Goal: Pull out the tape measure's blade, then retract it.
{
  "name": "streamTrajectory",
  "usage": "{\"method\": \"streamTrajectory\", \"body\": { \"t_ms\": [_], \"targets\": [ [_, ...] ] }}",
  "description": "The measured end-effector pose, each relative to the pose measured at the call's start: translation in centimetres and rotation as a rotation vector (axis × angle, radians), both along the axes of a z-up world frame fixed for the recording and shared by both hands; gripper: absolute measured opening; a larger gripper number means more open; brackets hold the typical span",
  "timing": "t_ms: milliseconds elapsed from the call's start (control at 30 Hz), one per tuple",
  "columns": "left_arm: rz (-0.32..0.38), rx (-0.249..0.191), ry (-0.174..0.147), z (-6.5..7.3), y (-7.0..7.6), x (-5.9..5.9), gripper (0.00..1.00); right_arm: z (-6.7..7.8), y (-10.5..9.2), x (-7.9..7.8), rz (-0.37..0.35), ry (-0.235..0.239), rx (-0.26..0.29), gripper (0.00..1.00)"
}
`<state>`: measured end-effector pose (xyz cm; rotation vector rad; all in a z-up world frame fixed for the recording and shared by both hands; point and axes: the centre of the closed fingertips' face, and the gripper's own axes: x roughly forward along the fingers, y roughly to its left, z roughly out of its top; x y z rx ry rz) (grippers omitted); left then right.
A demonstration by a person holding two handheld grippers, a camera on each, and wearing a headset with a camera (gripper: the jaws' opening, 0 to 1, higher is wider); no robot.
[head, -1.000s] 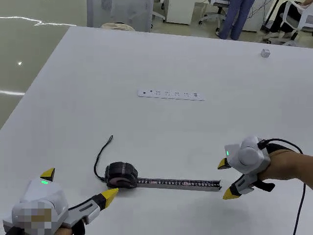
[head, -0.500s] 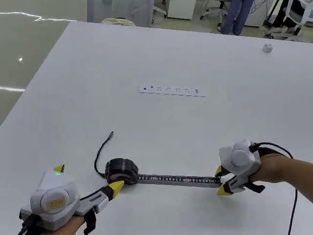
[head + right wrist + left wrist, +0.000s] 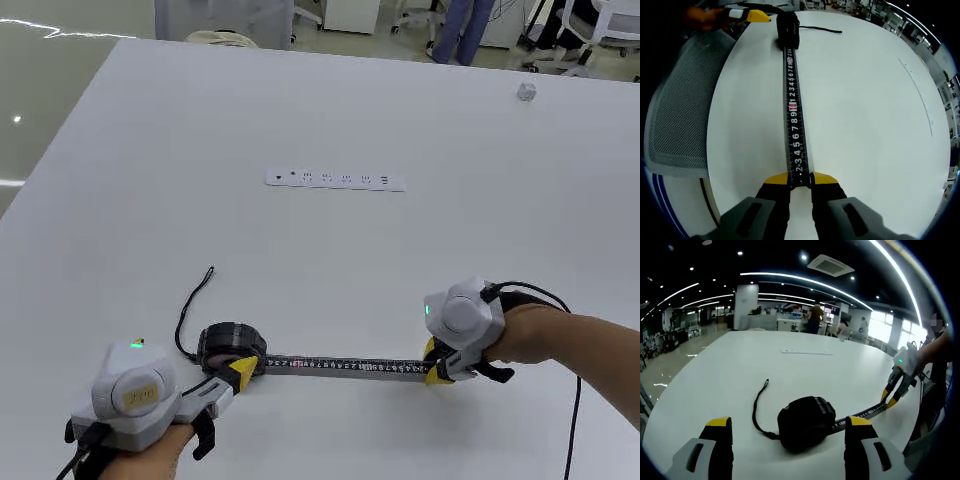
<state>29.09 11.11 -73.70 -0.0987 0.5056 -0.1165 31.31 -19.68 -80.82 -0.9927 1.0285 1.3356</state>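
1. Now the tape measure (image 3: 231, 347) lies on the table (image 3: 400, 120), blade (image 3: 791, 100) out.
2. The right gripper (image 3: 800, 177) pinches the blade's end; the left gripper (image 3: 788, 423) is spread by the tape measure.
3. The blade seems thin and springy: hold its end.

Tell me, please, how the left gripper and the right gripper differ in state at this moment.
The left gripper is open, its jaws wide apart with the tape measure case between them; the right gripper is shut on the end of the blade. The left gripper sits at the case, the right gripper at the blade's far end. Both have yellow tips.
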Motion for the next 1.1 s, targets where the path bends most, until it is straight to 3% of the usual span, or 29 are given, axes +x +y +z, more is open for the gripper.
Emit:
{"method": "streamTrajectory", "body": {
  "t_ms": [267, 367, 500, 567, 667, 800, 833, 933, 1033, 1100],
  "targets": [
    [0.037, 0.002, 0.007, -0.6, -0.2, 0.5, 0.92, -0.1, 0.0, 0.1, 0.014, 0.01, -0.015, 0.15],
    [0.035, 0.01, 0.019, -1.1, -1.1, 0.6, 0.92, -0.1, 0.0, 0.1, 0.002, 0.018, -0.017, 0.15],
    [0.049, -0.018, 0.051, -2.2, -2.0, 1.1, 0.91, -0.1, 0.0, 0.1, -0.018, 0.02, -0.029, 0.15],
    [0.054, -0.025, 0.044, -1.9, -2.2, 1.5, 0.88, -0.2, 0.0, 0.2, -0.016, 0.017, -0.038, 0.15],
    [0.045, 0.015, 0.051, -2.0, -2.2, 2.0, 0.79, -0.1, -0.1, 0.1, -0.017, 0.019, -0.044, 0.15],
    [0.045, 0.0, 0.06, -2.1, -2.4, 2.6, 0.75, -0.1, -0.1, 0.2, -0.02, 0.025, -0.042, 0.15],
    [0.041, -0.004, 0.075, -2.3, -2.6, 2.5, 0.75, -0.1, 0.0, 0.2, -0.022, 0.026, -0.043, 0.15],
    [0.033, 0.012, 0.076, -2.3, -2.8, 2.4, 0.7, -0.1, -0.1, 0.2, -0.02, 0.024, -0.046, 0.15],
    [0.02, -0.012, 0.105, -2.7, -3.3, 2.2, 0.61, -0.1, -0.1, 0.2, -0.024, 0.026, -0.043, 0.15],
    [0.008, 0.013, 0.106, -2.8, -3.4, 2.2, 0.61, -0.1, -0.2, 0.2, -0.023, 0.026, -0.041, 0.15]
  ]
}}
